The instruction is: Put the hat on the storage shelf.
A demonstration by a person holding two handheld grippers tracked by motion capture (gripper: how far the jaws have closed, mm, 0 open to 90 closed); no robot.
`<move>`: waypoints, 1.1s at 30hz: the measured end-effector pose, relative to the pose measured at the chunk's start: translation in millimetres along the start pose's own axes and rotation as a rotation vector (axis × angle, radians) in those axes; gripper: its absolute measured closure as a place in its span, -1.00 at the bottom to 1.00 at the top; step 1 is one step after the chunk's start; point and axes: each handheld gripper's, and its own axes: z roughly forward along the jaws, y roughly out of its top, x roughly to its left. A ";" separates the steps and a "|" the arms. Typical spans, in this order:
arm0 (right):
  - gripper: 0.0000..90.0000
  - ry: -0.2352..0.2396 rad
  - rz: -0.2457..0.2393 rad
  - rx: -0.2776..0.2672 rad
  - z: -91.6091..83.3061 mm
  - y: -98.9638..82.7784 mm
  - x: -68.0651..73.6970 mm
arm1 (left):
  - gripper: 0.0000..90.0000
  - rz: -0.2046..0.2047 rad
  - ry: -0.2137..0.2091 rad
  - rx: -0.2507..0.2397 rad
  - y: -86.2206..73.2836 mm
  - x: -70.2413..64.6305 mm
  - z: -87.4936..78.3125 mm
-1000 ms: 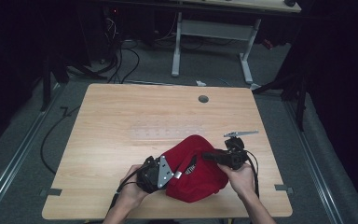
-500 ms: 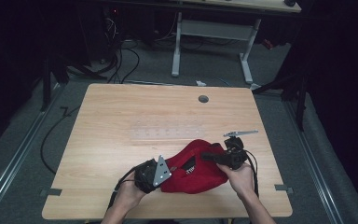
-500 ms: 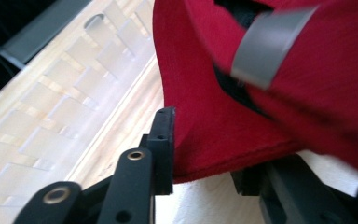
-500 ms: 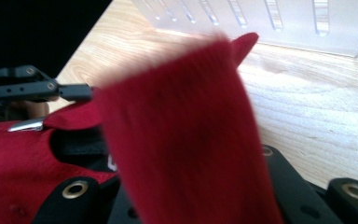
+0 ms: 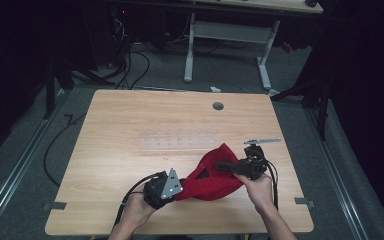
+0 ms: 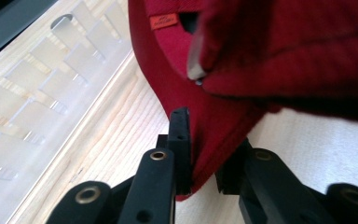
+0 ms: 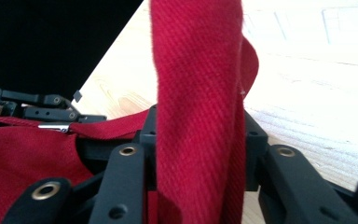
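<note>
**A:** From the high view, where's the cloth?

**B:** The red cloth point(image 5: 211, 172) hangs bunched between the two sets of tongs, over the near part of the worktop point(image 5: 130, 125). The left tongs point(image 5: 176, 191) grip its near-left end, the right tongs point(image 5: 220, 165) its far-right edge. A clear strip point(image 5: 180, 143) lies just beyond them, a cable hole point(image 5: 218, 106) well beyond. Nothing blocks the way.

**A:** And the left gripper view?

**B:** The left tongs point(image 6: 205, 165) are closed narrow on the cloth's hemmed corner point(image 6: 209, 140). It's a shallow bite, near the edge; I'd judge a hard pull apart could slip it free. A small orange label point(image 6: 162, 20) sits ahead, the clear strip point(image 6: 51, 79) off to the tongs' left.

**A:** Right gripper view?

**B:** The right tongs point(image 7: 198, 135) clamp a thick upright fold point(image 7: 198, 93). That bulk could creep out under tension. The left tongs point(image 7: 37, 109) show beyond, at its left.
</note>
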 end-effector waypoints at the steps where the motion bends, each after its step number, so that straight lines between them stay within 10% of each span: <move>1: 0.36 0.000 0.000 0.000 0.0 0.0 0.0 | 0.78 0.000 -0.005 0.001 0.1 -0.7 -0.4; 21: -0.09 -0.014 0.016 -0.235 -37.0 3.2 -9.1 | 0.90 -0.024 -0.112 0.044 3.2 -20.7 -4.4; 28: -0.15 -0.085 0.038 -0.359 -53.7 0.4 -21.0 | 0.90 -0.046 -0.102 0.050 1.6 -18.4 -8.5; 33: -0.14 -0.176 0.016 -0.350 -54.2 -10.0 -30.2 | 0.90 -0.099 -0.095 0.015 8.3 -12.7 -14.4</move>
